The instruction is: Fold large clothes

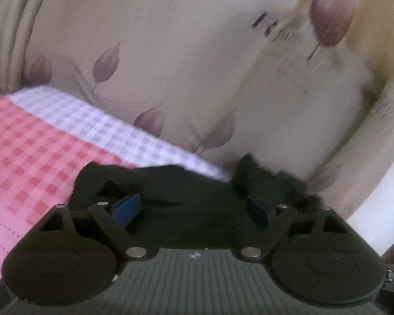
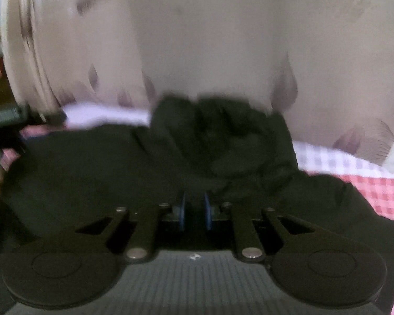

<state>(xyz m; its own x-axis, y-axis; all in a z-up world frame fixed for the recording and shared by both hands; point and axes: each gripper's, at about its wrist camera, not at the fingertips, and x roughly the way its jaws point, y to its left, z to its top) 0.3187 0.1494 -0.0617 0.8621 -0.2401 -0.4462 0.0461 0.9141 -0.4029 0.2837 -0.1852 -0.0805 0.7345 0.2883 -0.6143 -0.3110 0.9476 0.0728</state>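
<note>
A black garment (image 1: 170, 183) lies bunched on a pink and white checked sheet (image 1: 26, 144). In the left wrist view my left gripper (image 1: 193, 207) stands open; its blue pads (image 1: 127, 208) sit wide apart, with black cloth lying between and under them. In the right wrist view the same garment (image 2: 210, 136) rises in a crumpled fold just ahead of my right gripper (image 2: 195, 210). That gripper's blue pads (image 2: 182, 210) are nearly together, with black cloth pinched between them. Both views are blurred.
A beige padded surface with purple leaf prints (image 1: 170, 52) stands behind the sheet, and it also fills the upper right wrist view (image 2: 210, 39). The checked sheet (image 2: 375, 191) shows at the right. A dark object (image 2: 5, 120) sits at the left edge.
</note>
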